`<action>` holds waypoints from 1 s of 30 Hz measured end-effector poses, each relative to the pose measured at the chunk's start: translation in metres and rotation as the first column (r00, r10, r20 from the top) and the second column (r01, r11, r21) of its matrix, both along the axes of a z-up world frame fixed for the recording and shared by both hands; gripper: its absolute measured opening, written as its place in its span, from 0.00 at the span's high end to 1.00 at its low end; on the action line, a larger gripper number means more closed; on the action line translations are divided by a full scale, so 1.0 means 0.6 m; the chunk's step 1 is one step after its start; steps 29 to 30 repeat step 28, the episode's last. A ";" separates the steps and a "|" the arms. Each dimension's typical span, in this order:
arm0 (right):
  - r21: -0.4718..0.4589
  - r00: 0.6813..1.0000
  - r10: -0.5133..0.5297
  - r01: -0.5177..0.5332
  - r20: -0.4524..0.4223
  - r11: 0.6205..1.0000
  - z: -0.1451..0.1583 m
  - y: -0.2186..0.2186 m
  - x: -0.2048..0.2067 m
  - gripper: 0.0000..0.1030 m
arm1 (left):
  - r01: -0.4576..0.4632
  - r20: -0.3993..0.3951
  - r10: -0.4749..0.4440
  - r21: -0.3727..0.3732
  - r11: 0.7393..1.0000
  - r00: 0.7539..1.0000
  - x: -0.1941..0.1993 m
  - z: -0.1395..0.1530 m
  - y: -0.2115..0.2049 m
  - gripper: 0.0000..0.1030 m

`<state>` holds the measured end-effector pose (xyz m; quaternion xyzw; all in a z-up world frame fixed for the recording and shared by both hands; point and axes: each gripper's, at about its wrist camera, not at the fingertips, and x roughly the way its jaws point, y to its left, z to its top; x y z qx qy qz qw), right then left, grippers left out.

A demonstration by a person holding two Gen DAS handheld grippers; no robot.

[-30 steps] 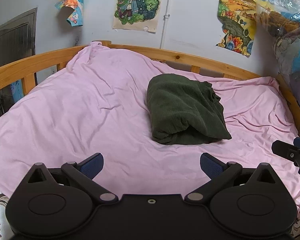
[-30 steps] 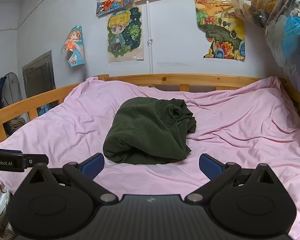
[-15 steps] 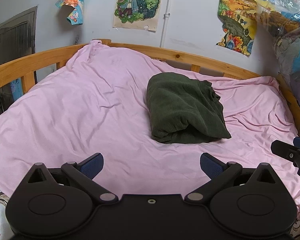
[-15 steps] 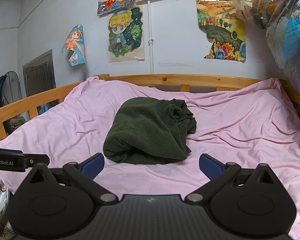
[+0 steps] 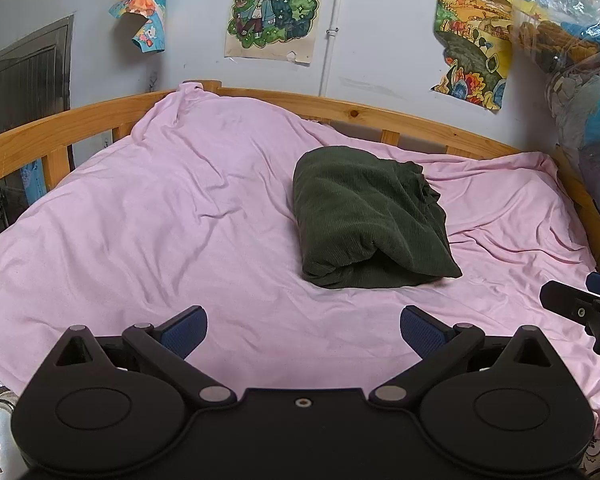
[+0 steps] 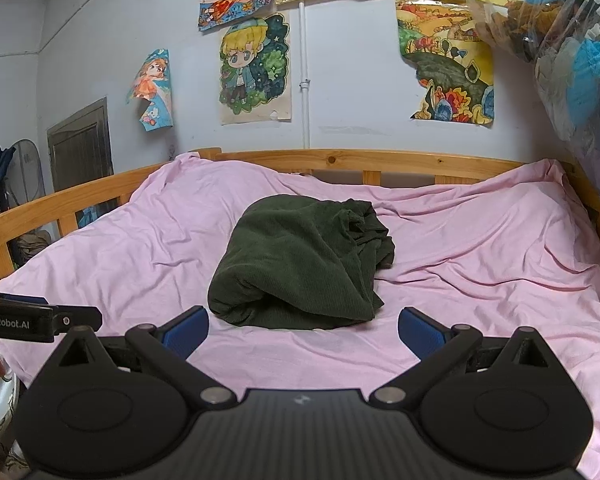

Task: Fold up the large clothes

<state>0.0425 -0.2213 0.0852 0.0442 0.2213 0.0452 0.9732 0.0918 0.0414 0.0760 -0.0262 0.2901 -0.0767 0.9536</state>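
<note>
Folded dark green corduroy garment (image 5: 366, 216) (image 6: 302, 262) lies on the bed.
It rests in the middle of the wrinkled pink bed sheet (image 5: 140, 224) (image 6: 480, 248), inside the wooden bed rail (image 6: 340, 158). The left gripper (image 5: 303, 326) and the right gripper (image 6: 303, 326) hover near the front edge, jaws spread wide, holding nothing, apart from the garment.
</note>
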 end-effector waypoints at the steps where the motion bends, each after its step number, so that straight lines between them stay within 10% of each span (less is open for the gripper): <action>1: 0.001 1.000 0.000 0.000 0.000 1.000 0.000 0.000 0.000 0.00 | -0.004 0.003 0.004 0.011 1.000 1.000 0.000 0.001 -0.001 0.01; 13: 0.002 1.000 0.001 -0.001 0.001 1.000 0.000 -0.003 0.000 0.00 | -0.067 0.030 0.063 0.155 0.986 0.998 -0.004 0.002 -0.016 0.01; 30: -0.002 1.000 -0.005 0.005 -0.006 1.000 0.001 -0.010 0.000 0.00 | -0.055 0.005 0.054 0.150 0.987 0.999 0.001 -0.002 -0.019 0.01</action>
